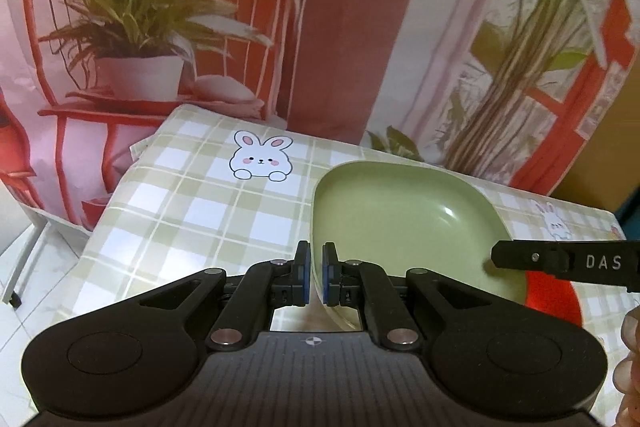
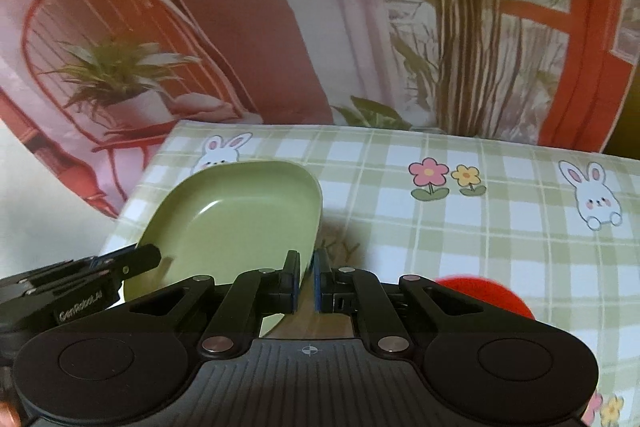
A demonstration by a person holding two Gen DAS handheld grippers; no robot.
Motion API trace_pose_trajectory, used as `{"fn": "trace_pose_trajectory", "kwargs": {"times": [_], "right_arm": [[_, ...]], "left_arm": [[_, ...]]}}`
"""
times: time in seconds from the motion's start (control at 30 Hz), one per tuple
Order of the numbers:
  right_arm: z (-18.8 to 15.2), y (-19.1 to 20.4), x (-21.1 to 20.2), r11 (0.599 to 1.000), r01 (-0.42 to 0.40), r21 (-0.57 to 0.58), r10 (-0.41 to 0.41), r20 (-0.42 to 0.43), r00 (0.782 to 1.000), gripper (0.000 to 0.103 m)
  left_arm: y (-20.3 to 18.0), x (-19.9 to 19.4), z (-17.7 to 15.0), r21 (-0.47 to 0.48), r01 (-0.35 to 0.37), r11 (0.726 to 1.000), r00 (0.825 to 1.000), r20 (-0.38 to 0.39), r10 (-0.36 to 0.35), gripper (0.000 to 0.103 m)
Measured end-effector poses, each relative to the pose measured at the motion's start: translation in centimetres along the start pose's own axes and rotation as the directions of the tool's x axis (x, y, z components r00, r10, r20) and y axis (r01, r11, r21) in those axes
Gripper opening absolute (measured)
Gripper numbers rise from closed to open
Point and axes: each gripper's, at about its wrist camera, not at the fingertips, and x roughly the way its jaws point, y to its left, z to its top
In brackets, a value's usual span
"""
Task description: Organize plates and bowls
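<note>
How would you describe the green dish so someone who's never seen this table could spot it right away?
Find the table with the green-and-white checked cloth printed with bunnies and flowers. Lifted above its near edge is the green plate, pinched on one rim by the left gripper and on the opposite rim by the right gripper. It is plain pale green and squarish with rounded corners, unlike the red round thing beside it.

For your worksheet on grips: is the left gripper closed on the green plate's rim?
Yes. The left gripper pinches the green plate at its near rim.
</note>
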Motion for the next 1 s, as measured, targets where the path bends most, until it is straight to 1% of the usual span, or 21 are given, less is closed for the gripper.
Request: {"fn": "trace_pose_trajectory", "kwargs": {"times": [0.2, 0.5, 0.8, 1.0], "right_arm": [[-2.0, -0.2, -4.1, 1.0, -0.019, -0.005, 0.02, 0.044, 0.999, 0.008], [-5.8, -1.5, -9.4, 0.997, -0.064, 0.035, 0.061, 0.091, 0.994, 0.009], [-9.5, -2.7, -12.7, 0.995, -0.075, 0.07, 0.066, 0.129, 0.989, 0.01], [-11.9, -4.5, -14.0, 0.985, -0.091, 0.144, 0.07, 0.148, 0.987, 0.01]], "left_arm": [[-1.4, -3.0, -1.0, 0.032, 0.01, 0.999, 1.0, 0.008, -0.011, 0.007], [-3.6, -6.6, -2.9, 0.092, 0.019, 0.996, 0.999, 0.024, -0.021, 0.007], [-5.6, -8.8, -4.5, 0.132, 0.053, 0.99, 0.998, 0.025, -0.056, 0.007], [-6.8, -9.2, -5.8, 0.171, 0.07, 0.983, 0.997, 0.011, -0.073, 0.007]]}}
